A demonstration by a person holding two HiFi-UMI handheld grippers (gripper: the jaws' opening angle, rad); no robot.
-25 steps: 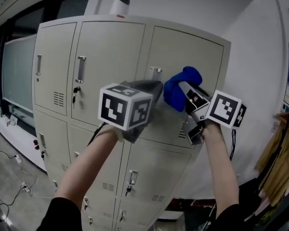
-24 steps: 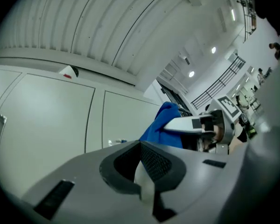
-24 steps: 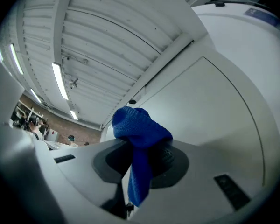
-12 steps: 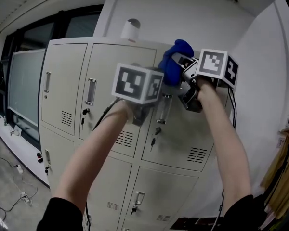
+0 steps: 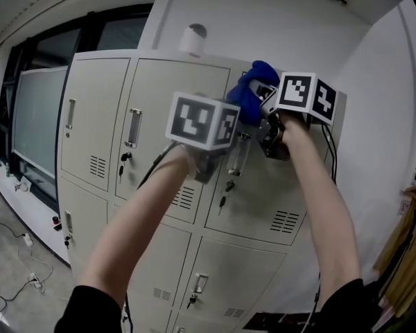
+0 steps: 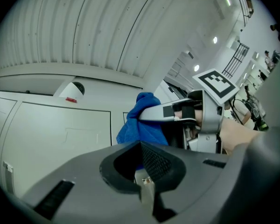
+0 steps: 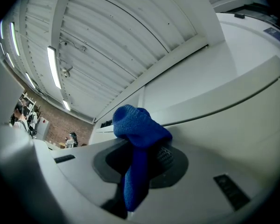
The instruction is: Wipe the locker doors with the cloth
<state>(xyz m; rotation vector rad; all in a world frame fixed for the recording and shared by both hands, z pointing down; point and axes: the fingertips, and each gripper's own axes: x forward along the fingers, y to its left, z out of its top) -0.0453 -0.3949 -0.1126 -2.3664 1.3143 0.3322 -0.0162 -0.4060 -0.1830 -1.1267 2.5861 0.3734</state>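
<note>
Head view: R gripper [image 5: 262, 101] clenched on blue cloth [image 5: 248, 94]; cloth sticks out past its tip, at top of locker door [image 5: 277, 186].
Left gripper view: L gripper [image 6: 144, 190] pinched on thin metal tab [image 6: 146, 185]; cloth just ahead, above.
Right gripper view: cloth bunched betw. jaws, bulging up in front.

Both arms raised, outstretched. Right gripper [image 7: 142, 155] jaws clamped on cloth [image 7: 137, 125]. Left gripper [image 6: 142, 169] jaws together.

Cloth [image 5: 249, 94] sits pinched in the right claw [image 7: 142, 160], pressed against the top locker door [image 5: 277, 186], left claw [image 6: 141, 146] just left and lower, canister [image 5: 193, 40] on the locker roof up-left of both.
</note>
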